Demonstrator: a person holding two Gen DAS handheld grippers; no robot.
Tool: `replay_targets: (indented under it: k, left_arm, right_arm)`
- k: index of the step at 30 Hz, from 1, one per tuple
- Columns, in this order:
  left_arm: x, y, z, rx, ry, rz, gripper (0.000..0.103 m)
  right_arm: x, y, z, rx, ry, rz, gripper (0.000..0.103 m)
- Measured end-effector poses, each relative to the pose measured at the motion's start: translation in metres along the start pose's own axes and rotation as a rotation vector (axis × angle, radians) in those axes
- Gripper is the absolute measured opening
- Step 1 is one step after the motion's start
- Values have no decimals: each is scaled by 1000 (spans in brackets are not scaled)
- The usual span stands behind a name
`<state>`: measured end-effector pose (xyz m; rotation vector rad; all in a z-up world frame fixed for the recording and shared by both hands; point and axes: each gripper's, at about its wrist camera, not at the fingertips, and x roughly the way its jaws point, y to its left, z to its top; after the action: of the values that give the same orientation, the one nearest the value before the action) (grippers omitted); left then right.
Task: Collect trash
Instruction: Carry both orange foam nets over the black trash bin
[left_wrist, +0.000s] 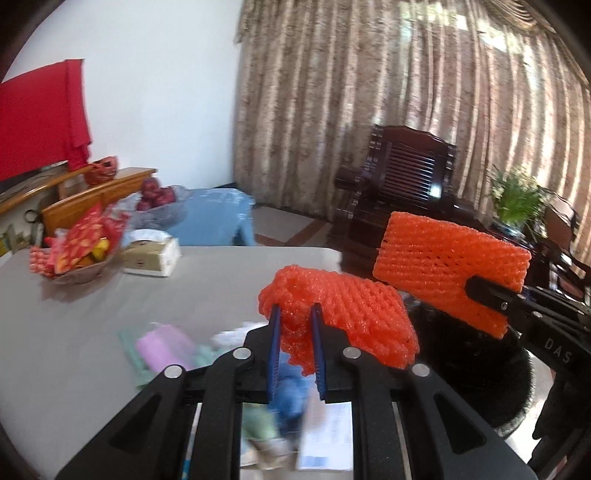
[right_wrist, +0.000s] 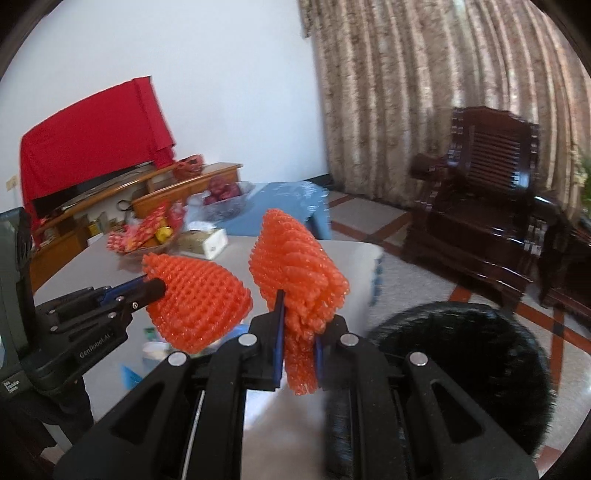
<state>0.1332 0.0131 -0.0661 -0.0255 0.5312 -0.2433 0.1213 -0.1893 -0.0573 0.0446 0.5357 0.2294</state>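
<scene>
- The left tool (left_wrist: 295, 343) is closed on an orange foam net (left_wrist: 343, 314); its blue pads (left_wrist: 274, 354) pinch the net's near end, and the rest bulges out beyond the tips.
- The right tool (right_wrist: 297, 350) is closed tight on a second net (right_wrist: 295, 273), squeezed thin between the pads, with the free end standing up above them.
- Both nets hang in the air, clear of the tabletop (left_wrist: 92, 314), over its right side; in the left view the right tool's net shows as a flat sleeve to the right.
- Judgement: the nets are very light, soft and springy. They crush flat under the pads and should not slip or break, and a bite anywhere on the mesh will do.
- A black bin (right_wrist: 461, 369) stands just right of the tabletop, near and below the right tool; it looks like the place for them.
- More litter lies on the near tabletop under the left tool: a lilac roll (left_wrist: 166, 345) and blurred blue and white papers (left_wrist: 325, 439).
- Farther left sit a snack bowl (left_wrist: 77, 258) and a tissue box (left_wrist: 151, 256).
- Well beyond are a blue stool (left_wrist: 218, 214) and a dark chair (right_wrist: 491, 192).
</scene>
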Motion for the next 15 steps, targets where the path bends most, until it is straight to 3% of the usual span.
replay_targets:
  k: [8,15]
  left_arm:
    - [34,-71,-4,81,41,-113,16]
    - [68,-126,-14,115,92,-204,16]
  right_arm:
    - [-17,-71,-36,82,54,-167,13]
    - [-15,-111,-64,141,101,-263,13]
